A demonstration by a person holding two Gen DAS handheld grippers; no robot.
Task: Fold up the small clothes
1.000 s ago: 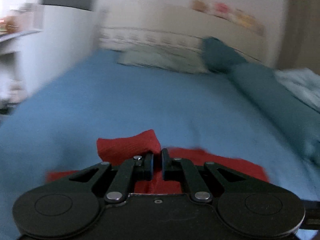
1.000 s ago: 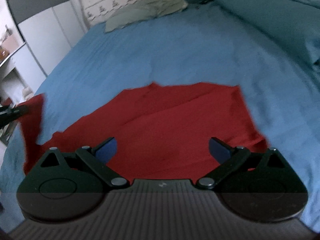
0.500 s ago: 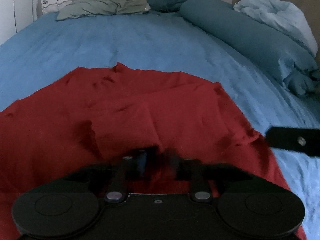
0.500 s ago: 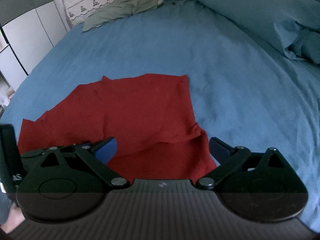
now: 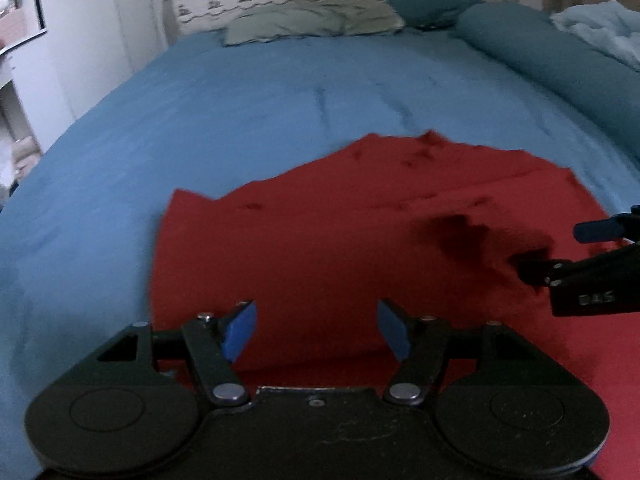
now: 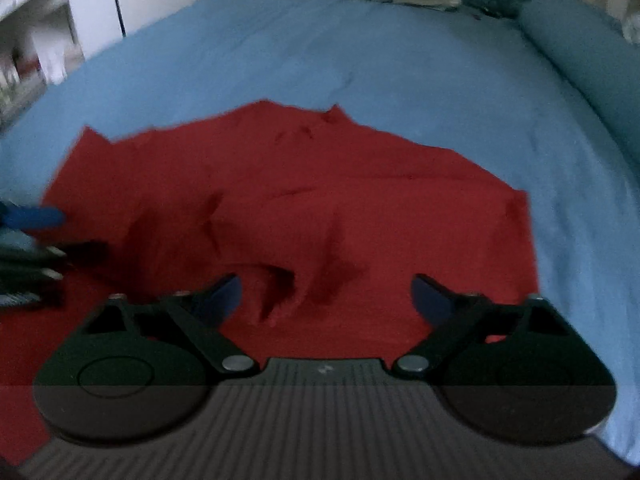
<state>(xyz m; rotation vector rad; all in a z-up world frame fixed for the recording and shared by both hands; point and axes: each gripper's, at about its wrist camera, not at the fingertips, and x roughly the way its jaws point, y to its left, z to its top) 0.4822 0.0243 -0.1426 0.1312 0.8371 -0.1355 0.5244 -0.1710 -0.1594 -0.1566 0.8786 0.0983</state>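
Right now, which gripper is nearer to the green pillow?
Left, though only slightly. The left gripper and right gripper both hover over the red cloth, far from the green pillow.

No text is legible — only blurred marks on the right gripper (image 5: 576,248).

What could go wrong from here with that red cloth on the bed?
1. The red cloth garment is bunched into a raised wrinkle near the right gripper; folding over it would probably trap a lump.
2. Both grippers have open jaws, and the left gripper holds nothing, so a shallow pinch may catch only one layer.
3. The soft blue bedsheet could get grabbed along with the garment.
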